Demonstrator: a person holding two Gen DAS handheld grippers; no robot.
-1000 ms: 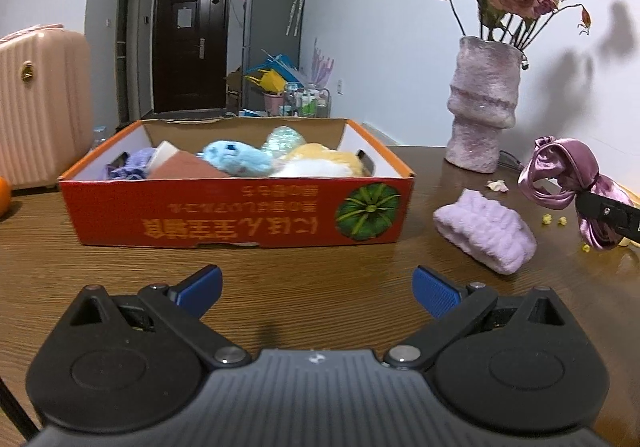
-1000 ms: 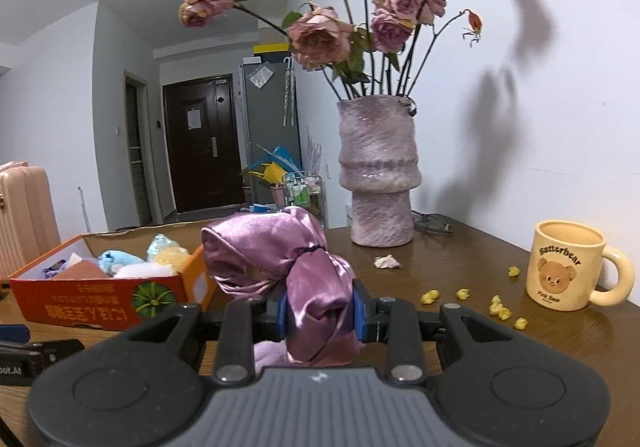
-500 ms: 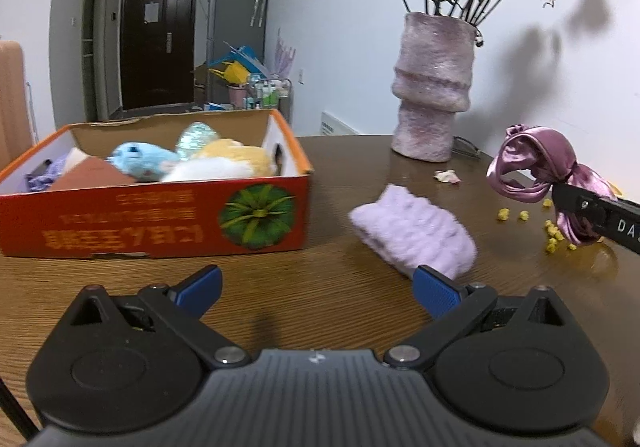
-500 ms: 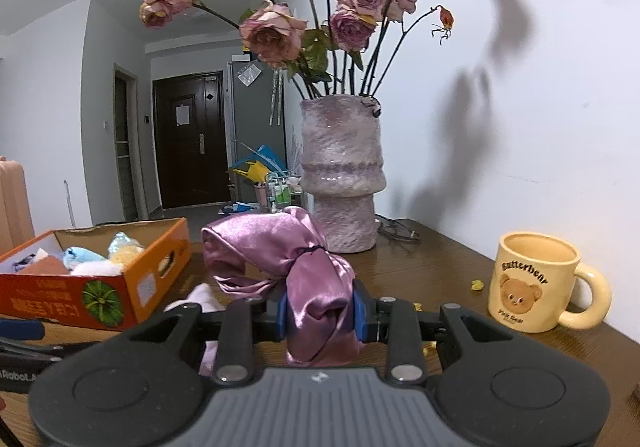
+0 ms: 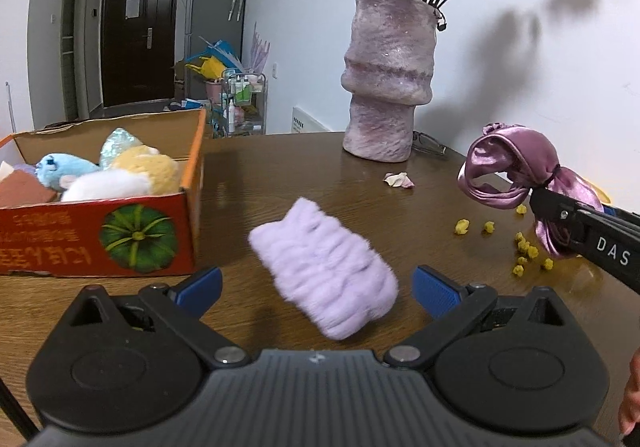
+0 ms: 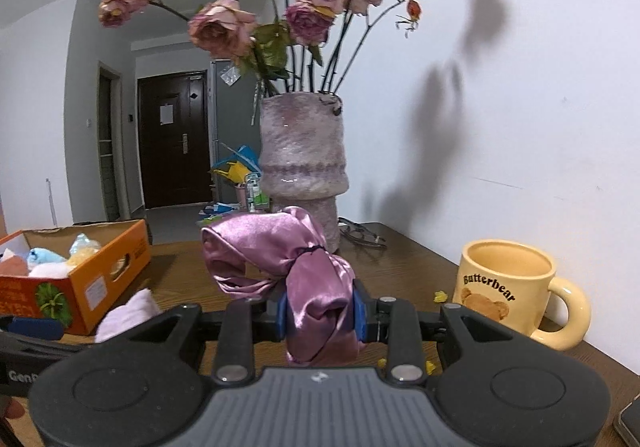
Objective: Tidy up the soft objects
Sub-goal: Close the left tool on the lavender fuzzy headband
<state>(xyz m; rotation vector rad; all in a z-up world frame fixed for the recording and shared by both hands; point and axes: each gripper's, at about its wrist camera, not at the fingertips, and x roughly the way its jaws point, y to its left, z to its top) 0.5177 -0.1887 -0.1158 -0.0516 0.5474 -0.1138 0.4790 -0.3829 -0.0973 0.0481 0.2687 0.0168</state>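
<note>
Item: my right gripper [image 6: 320, 313], blue pads clamped tight on the knotted tail of a mauve satin bow-shaped scrunchie [image 6: 280, 259], which is lifted clear of the brown wooden table [image 5: 304, 171].

Item: my left gripper [image 5: 316, 285], jaws spread wide and empty, one blue pad on either side of a fluffy lilac plush headband [image 5: 324, 267]. The headband lies on the table just beside the box's near right corner; its edges are blurred, so I cannot say whether a pad touches it.

Item: orange cardboard box with a green pumpkin print [image 5: 138, 233], toward the table's left edge, holding soft toys: one pale blue [image 5: 64, 169], one yellow [image 5: 146, 171], one white [image 5: 106, 185].

Item: mottled pink ceramic vase of dried roses [image 5: 386, 83], at the table's far edge by the wall.

Item: yellow bear-print mug [image 6: 506, 289], upright near the right edge.

Item: small yellow crumbs [image 5: 524, 247], scattered below the scrunchie.
</note>
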